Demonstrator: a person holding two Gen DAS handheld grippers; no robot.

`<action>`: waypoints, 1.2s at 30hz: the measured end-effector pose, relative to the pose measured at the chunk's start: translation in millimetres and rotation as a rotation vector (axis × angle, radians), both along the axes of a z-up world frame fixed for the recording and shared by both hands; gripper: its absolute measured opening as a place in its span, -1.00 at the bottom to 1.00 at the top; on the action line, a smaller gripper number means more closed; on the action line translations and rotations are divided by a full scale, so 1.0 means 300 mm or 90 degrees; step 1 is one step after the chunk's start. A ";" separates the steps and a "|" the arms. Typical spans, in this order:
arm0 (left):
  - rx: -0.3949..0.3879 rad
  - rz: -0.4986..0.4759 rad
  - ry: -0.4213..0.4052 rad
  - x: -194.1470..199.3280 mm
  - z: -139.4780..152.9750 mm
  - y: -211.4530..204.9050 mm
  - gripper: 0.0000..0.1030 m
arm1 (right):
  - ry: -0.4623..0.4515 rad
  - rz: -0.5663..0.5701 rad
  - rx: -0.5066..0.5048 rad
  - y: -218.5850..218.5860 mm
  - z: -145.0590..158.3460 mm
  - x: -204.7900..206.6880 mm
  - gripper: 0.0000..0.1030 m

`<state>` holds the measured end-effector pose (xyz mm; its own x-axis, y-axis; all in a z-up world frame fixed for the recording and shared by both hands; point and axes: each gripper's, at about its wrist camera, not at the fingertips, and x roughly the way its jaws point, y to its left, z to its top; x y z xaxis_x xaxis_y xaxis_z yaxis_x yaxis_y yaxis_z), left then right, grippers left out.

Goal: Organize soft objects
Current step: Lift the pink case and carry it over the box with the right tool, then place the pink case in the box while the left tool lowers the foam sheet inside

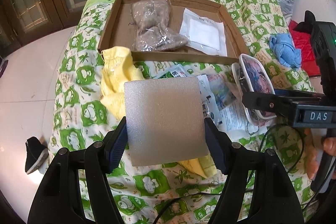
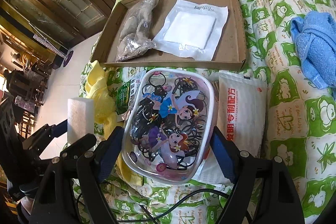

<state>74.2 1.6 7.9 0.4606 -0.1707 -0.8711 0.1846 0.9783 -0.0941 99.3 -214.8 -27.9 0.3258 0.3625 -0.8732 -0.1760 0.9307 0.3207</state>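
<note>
1. The left tool [image 1: 166, 144] pinches a white foam block [image 1: 164, 119] across its two side faces, held up clear of the bed [image 1: 69, 110], near and left of the cardboard tray [image 1: 180, 58].
2. That foam looks feather-light and springy (it should dent under hard pressure), so a gentle squeeze on the flat sides, low on the block as now, seems the safest hold.
3. The right tool [image 2: 167, 157] clamps a clear cartoon pouch [image 2: 168, 125] by its long edges; the pouch is stuffed with black hair ties and sits just near of the tray's front wall.
4. The pouch's plastic skin looks slick and its contents loose, so it may sag or slip; gripping across the piped rim gives the firmest bite, by this commentator's reckoning.
5. Already inside the tray: a bagged grey plush [image 2: 136, 35] on the left and a white sealed pad [image 2: 191, 28] to its right, with bare cardboard still free at the far right.
6. Still out on the bed: a yellow cloth [image 1: 117, 81] to the left, a blue cloth [image 2: 315, 47] far right, and a printed sachet [image 2: 239, 117] beside the pouch, all limp and easy to pinch at a fold.
</note>
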 end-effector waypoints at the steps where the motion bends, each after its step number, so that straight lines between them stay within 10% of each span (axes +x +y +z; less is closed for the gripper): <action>1: 0.003 -0.001 0.000 0.007 0.003 -0.001 0.36 | -0.001 0.001 -0.001 0.001 0.003 0.002 0.59; 36: 0.038 -0.015 0.004 0.254 0.041 -0.008 0.36 | -0.053 -0.007 -0.013 0.020 0.075 0.305 0.59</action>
<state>150.5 -0.9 20.2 0.4521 -0.1297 -0.8825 0.2071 0.9776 -0.0375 190.8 -208.8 -5.5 0.4019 0.3413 -0.8497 -0.1914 0.9388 0.2866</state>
